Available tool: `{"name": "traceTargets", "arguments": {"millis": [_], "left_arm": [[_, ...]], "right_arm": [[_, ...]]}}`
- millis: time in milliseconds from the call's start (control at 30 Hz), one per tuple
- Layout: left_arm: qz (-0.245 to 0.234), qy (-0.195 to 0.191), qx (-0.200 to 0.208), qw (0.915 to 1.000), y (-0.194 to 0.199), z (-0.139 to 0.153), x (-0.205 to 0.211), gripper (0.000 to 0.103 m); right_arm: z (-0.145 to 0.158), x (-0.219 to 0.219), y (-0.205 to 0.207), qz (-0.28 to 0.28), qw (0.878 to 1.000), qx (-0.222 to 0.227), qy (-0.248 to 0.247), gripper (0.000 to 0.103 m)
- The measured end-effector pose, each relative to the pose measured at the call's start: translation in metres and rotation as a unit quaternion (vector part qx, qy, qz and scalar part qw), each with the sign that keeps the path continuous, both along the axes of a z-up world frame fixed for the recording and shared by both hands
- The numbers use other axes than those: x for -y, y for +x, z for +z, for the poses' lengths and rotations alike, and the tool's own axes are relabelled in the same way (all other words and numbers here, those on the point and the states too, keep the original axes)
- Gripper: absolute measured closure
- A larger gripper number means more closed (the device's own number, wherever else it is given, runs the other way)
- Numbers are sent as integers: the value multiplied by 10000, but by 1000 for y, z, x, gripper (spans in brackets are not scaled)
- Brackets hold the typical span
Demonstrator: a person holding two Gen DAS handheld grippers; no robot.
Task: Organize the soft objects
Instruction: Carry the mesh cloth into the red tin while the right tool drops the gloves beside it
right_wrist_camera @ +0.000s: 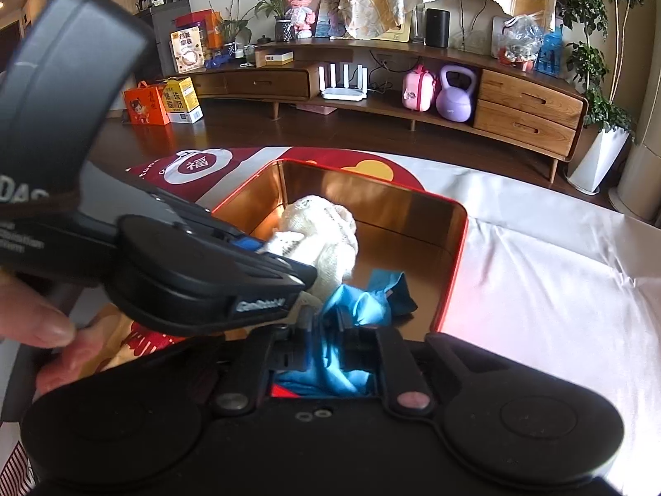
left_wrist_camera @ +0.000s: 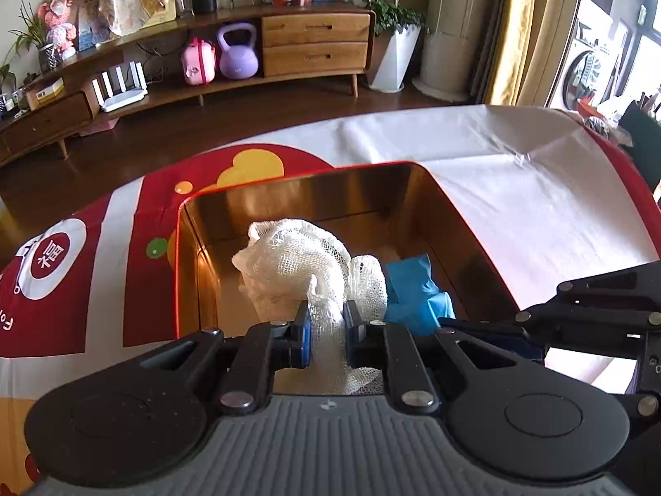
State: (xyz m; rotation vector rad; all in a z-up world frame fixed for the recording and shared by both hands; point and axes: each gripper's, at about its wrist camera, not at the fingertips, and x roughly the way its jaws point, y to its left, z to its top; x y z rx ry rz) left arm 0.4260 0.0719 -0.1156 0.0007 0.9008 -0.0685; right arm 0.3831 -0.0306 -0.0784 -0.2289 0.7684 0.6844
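A living room with a low wooden sideboard [right_wrist_camera: 413,95] lies behind a cloth-covered table [left_wrist_camera: 495,190] on which an open red tin [left_wrist_camera: 314,173] is set. Over the tin's near edge, a white mesh cloth [left_wrist_camera: 297,264] is pinched by the left gripper [left_wrist_camera: 324,322], and a blue cloth [right_wrist_camera: 355,306] sits between the right gripper's [right_wrist_camera: 326,330] narrowly parted jaws. Both are judged light, limp and snag-prone, best taken at a bunched fold.
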Motion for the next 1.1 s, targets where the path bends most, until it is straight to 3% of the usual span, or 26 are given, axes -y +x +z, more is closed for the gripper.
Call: {"name": "traceTargets", "arguments": {"millis": [233,433,600,967,1000,1067,1100], "left_arm": [[-55,7,-236,9997,8,-9,2,88],[110,-90,-377,9992,7,-10,-2,83],[165,-90,-344,9992,0,-5,-4,80],[265,-89,-287,9992,-16,14,1,70],[272,-65,-279,9992,-18,16,2,67],[327,53,-181,9993,-24,20,5,48],[347,75,-127,9993,-27,23,5,46]], "right_arm": [[2,2,1,-32,9999,-92,-51,87],[3,6,3,-132,9997,-225,27,77],[8,14,0,-196,9995,-206,134,65],[31,34,-21,-297,9993,-24,211,53],[34,35,-23,-323,9993,21,179,52],[38,39,-27,-350,9992,74,169,48],[40,41,-29,-357,9991,70,199,45]]}}
